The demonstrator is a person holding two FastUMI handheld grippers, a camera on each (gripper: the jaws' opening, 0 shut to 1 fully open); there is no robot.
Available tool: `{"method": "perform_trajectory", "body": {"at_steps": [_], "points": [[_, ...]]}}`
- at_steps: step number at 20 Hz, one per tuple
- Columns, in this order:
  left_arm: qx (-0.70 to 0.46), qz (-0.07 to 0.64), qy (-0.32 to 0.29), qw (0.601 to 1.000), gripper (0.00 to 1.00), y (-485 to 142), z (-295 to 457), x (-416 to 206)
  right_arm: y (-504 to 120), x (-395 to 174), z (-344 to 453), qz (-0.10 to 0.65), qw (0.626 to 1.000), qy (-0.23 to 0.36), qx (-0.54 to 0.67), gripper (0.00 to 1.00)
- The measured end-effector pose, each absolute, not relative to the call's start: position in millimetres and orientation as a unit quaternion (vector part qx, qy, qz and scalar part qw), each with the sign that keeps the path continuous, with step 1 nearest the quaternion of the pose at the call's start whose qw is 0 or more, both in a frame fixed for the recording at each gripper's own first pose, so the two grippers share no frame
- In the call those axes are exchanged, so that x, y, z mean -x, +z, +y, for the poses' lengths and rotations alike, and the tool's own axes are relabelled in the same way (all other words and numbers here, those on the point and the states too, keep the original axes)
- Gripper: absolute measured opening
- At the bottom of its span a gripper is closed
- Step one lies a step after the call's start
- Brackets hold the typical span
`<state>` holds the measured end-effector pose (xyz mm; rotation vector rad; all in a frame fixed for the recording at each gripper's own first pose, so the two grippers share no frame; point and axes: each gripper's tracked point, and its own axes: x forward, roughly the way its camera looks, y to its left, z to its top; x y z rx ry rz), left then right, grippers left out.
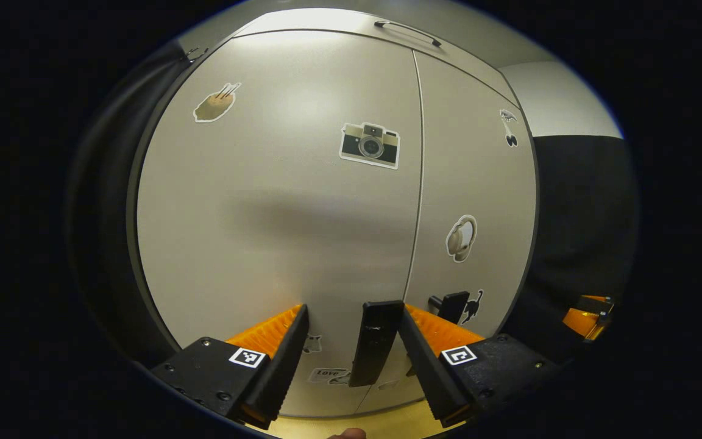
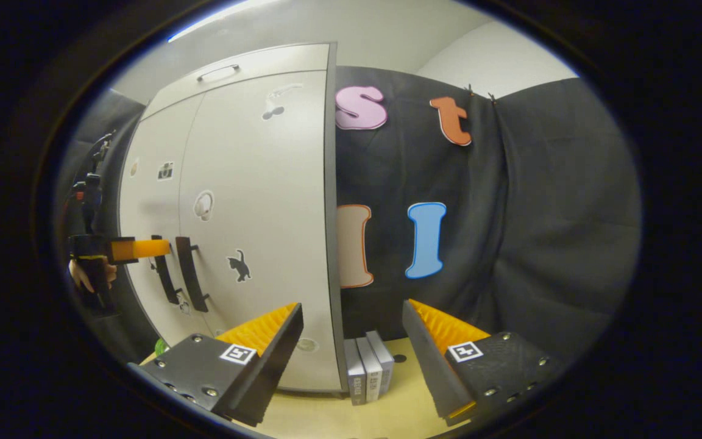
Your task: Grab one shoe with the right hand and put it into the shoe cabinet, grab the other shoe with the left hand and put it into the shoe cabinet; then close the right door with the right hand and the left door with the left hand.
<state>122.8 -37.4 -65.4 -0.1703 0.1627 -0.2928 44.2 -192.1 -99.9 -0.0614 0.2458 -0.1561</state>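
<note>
The grey shoe cabinet stands close ahead in the left gripper view, its left door (image 1: 265, 213) and right door (image 1: 473, 183) both flush and shut. My left gripper (image 1: 351, 314) is open, almost against the left door. That door's dark handle (image 1: 375, 347) stands between my fingers, close to the right one, and neither finger presses on it. The right door's handle (image 1: 453, 306) is just beyond. My right gripper (image 2: 352, 311) is open and holds nothing, off the cabinet's right corner (image 2: 329, 244). From there the left gripper (image 2: 138, 249) shows at the two handles (image 2: 192, 274).
Three grey boxes (image 2: 369, 366) stand on the yellowish floor (image 2: 326, 414) beside the cabinet's right side. A drawer with a bar handle (image 1: 409, 33) tops the cabinet. The black cloth wall (image 2: 509, 244) runs behind and to the right. A hand (image 2: 83, 274) holds the left gripper.
</note>
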Motion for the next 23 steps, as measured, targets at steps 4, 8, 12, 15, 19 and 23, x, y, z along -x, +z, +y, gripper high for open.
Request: {"method": "perform_trajectory", "body": {"at_steps": [4, 8, 12, 15, 19, 23], "points": [[0.085, 0.082, -0.135, 0.984, 0.9, -62, -36, -118, -97, -38, -184, 0.123, 0.99, -0.067, 0.029, 0.99], [0.091, 0.067, -0.123, 0.986, 0.86, -35, -31, -88, -79, -28, -175, 0.115, 0.991, -0.056, 0.03, 0.99], [0.087, 0.05, -0.103, 0.99, 0.86, 7, -21, -39, -26, -15, -166, 0.083, 0.995, -0.045, 0.02, 0.98], [0.061, 0.012, -0.082, 0.995, 0.86, 43, -18, -1, 21, -5, -159, 0.049, 0.998, -0.03, 0.011, 0.97], [0.051, -0.008, -0.056, 0.997, 0.83, 68, -21, 38, 50, 11, -145, 0.034, 0.999, 0.0, -0.004, 0.98], [0.044, -0.02, -0.038, 0.998, 0.86, 77, -24, 60, 52, 22, -146, 0.033, 0.999, 0.014, 0.002, 0.98]]}}
